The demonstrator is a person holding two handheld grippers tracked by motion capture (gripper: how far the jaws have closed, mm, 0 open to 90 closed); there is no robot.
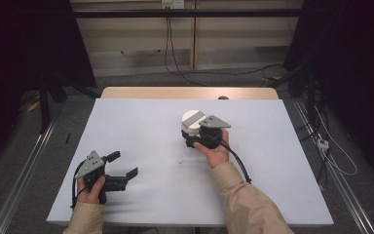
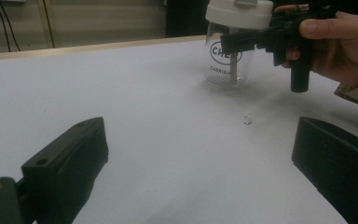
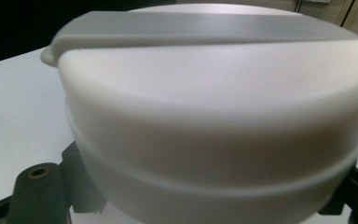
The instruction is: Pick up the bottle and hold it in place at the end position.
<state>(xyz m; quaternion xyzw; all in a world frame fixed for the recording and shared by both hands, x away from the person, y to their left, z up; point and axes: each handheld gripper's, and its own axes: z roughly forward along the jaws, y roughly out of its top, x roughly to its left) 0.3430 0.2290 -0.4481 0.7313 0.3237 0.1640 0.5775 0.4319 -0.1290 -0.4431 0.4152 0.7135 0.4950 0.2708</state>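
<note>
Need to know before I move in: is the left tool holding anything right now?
No. In the high view the left tool rests open on the white table, well apart from the jar.

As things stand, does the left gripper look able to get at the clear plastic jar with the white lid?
Probably yes. The left gripper sits open, with bare white table between it and the clear plastic jar with the white lid. The right gripper already straddles the jar, so only its near side is free.
</note>
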